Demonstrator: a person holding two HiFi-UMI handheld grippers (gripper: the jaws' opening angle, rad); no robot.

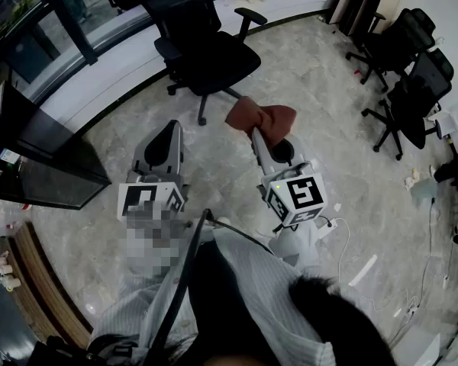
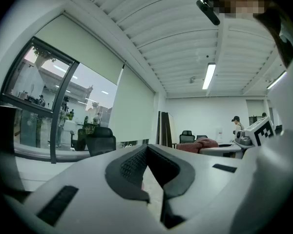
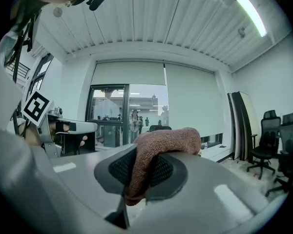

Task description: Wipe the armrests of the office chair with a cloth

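So far | right gripper (image 1: 256, 134) clamped the brown cloth (image 1: 261, 119), centre frame | left gripper (image 1: 170, 130) closed, empty | office chair (image 1: 206, 52) upper centre, well apart | armrests (image 1: 249, 15) apparently unwiped; wiping judged not yet begun.

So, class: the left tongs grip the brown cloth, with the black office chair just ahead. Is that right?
No: the right tongs grip the brown cloth, as the right gripper view shows; the left tongs hold nothing. The black office chair is just ahead.
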